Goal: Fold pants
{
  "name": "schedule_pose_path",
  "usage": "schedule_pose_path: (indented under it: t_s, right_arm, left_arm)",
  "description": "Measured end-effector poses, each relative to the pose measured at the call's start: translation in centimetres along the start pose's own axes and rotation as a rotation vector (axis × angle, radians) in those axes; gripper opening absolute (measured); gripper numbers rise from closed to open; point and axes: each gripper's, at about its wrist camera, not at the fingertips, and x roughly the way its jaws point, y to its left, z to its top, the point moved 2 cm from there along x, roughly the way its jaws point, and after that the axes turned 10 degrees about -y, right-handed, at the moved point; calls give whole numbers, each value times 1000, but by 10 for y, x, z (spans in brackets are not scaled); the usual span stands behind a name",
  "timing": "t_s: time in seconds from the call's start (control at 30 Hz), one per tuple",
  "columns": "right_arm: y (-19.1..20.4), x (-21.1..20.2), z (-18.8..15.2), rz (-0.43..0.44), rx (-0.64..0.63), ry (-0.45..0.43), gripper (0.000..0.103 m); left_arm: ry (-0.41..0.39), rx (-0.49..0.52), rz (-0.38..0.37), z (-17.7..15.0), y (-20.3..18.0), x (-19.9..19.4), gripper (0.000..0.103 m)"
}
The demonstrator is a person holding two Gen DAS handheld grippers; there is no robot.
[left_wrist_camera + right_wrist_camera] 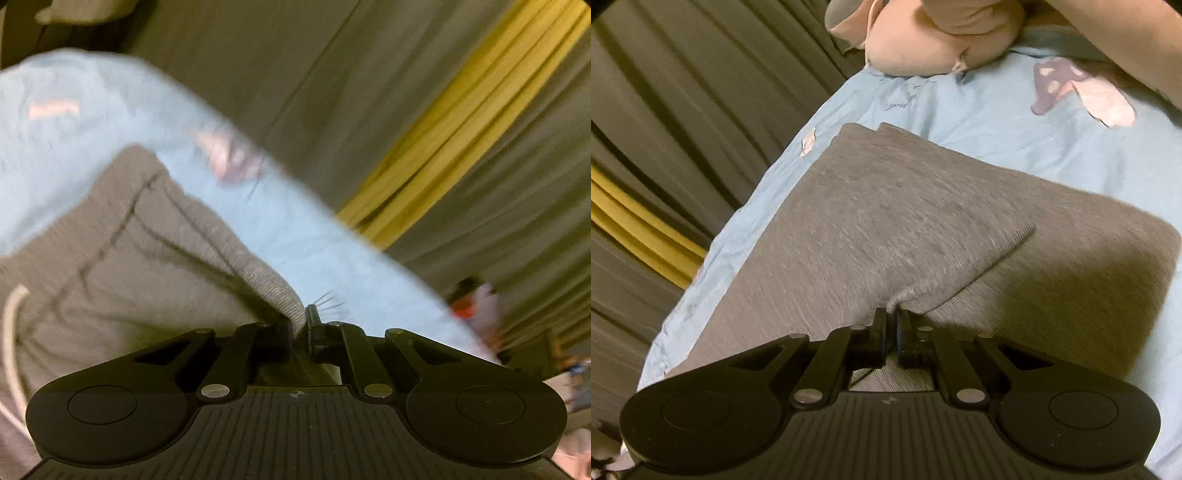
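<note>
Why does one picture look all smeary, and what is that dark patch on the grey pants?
In the left wrist view the light blue sheet and yellow curtain are streaked by motion blur, while the left gripper stays sharp. In the right wrist view things look clearer, and the dark patch is a shadow falling on the grey pants beside the right gripper.

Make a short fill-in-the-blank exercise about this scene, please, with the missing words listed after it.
1. The left gripper and the right gripper are both shut on the ____ pants.
2. The pants lie on a bed sheet whose colour is light ____.
3. Among the grey curtains hangs one ____ curtain.
4. Near the waist of the pants in the left wrist view lies a white ____.

Missing words: grey; blue; yellow; drawstring
</note>
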Motion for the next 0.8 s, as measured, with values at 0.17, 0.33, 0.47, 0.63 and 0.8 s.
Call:
schedule_pose_path:
  t_s: [0.17, 0.33, 0.47, 0.63, 0.8]
  right_arm:
    - [14, -55, 36, 201, 57, -152, 2]
    - [-36, -98, 34, 237, 97, -248, 2]
    - [-69, -66, 2, -76, -28, -32, 0]
    - [-82, -75, 8, -42, 77, -42, 5]
    - [-79, -66, 2, 31, 81, 38, 15]
  left_arm:
    - [-161, 70, -173, -9, 20, -130, 8]
    - [-91, 57, -139, -79, 92, -186, 10]
    - [75, -36, 64, -136, 147, -155, 13]
    - [-47, -107, 55, -124, 148, -167, 57]
    - [-55, -190, 70, -105, 152, -164, 63]
